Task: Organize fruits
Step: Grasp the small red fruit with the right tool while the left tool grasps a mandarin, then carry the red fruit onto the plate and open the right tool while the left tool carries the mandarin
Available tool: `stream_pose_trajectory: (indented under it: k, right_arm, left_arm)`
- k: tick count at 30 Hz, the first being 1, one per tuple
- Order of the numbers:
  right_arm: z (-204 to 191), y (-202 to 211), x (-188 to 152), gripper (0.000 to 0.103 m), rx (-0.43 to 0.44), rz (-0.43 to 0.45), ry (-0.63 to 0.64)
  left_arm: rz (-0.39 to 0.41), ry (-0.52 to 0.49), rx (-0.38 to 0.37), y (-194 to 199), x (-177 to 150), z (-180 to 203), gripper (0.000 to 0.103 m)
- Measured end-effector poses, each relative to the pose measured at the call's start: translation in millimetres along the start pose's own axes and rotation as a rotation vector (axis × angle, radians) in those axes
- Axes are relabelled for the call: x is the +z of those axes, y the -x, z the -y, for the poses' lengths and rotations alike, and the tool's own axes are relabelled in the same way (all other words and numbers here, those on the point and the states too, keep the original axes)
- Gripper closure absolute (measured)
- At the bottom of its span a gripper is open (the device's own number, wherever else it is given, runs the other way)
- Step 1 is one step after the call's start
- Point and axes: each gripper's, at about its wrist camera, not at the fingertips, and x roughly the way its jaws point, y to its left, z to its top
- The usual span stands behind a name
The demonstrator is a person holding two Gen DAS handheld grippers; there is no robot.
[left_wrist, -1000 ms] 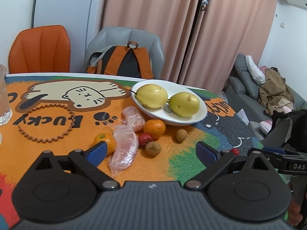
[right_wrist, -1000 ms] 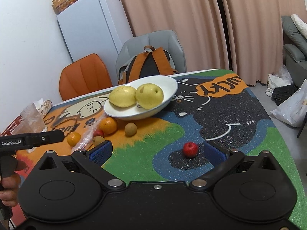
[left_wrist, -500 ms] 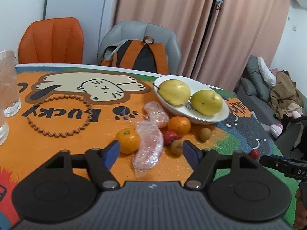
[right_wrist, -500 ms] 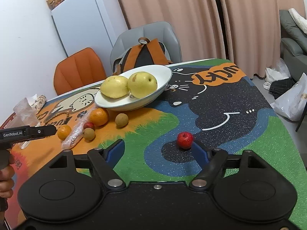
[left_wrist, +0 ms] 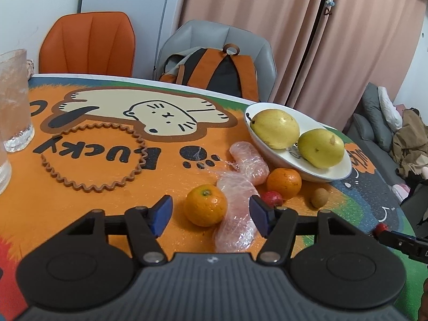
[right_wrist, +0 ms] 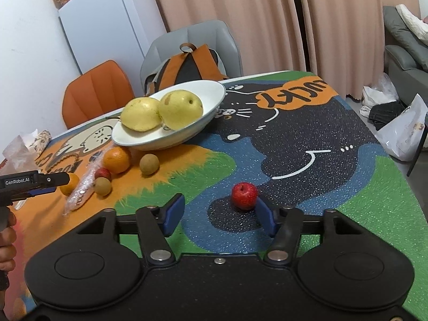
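Where pink curtains (left_wrist: 307, 34) hang, fruit dots the cartoon-cat table mat (right_wrist: 307, 144).

Left claw (left_wrist: 210, 215) and right claw (right_wrist: 219, 215) agape (both low, level)

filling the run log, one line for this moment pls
left claw: open, at orange | right claw: open, by red fruit | plate: two pears

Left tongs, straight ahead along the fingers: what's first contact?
Most likely the near orange, sitting between the open fingers of the left tongs, slightly left of centre. The plastic-wrapped fruit lies beside it by the right finger and might be brushed too; depth is uncertain.
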Motion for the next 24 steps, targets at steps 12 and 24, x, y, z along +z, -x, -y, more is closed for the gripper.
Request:
stream_pose_trajectory:
  k: [12,24]
  right_arm:
    - [5,-15,7,0.081,-0.044,-0.014,-0.001]
    - [-3,-12,23,0.081,-0.011,0.032,0.005]
  left_arm:
    - [-0.035,0.026,0.014,-22,1,-6,0.062]
    - [-0.012,0.054,-0.002,-18,5,-13,0.066]
